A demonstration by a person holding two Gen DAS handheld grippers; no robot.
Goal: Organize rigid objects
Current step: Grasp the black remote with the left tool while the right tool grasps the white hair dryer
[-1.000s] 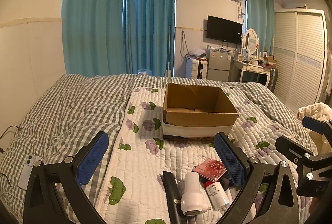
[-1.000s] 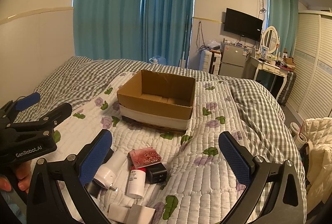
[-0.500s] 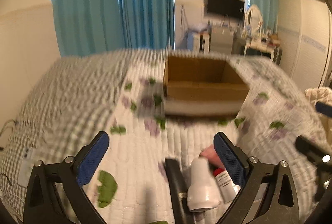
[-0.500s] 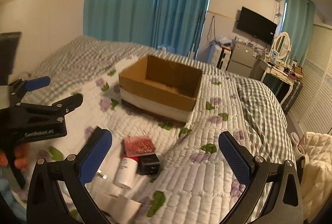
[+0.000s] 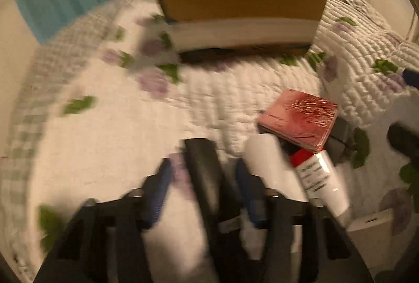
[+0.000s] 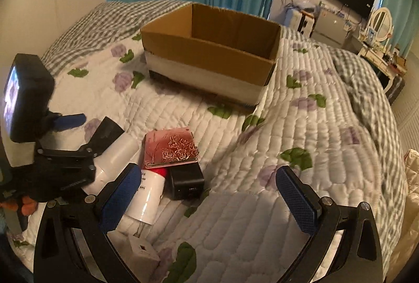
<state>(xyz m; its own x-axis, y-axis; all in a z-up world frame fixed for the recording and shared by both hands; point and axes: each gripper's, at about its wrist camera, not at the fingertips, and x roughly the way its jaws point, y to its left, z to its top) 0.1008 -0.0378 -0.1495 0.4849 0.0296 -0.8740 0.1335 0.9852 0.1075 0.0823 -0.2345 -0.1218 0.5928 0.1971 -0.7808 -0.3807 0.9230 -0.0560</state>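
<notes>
Since the earlier frame both tongs have dropped toward the pile on the floral quilted bedspread (image 6: 301,126), and the left tongs (image 5: 207,194) have just been closing; the long black handle (image 5: 207,178) lies between their blue pads, though blur hides whether they press it. The right tongs (image 6: 209,194) stand released, holding nothing. Near them lie one white cylindrical dryer body (image 6: 115,160), one white tube with a red cap (image 6: 149,196), one pink rose-patterned box (image 6: 170,149), one black cube (image 6: 186,182) and one white adapter (image 6: 141,251). One open cardboard box (image 6: 209,52) sits farther away.
</notes>
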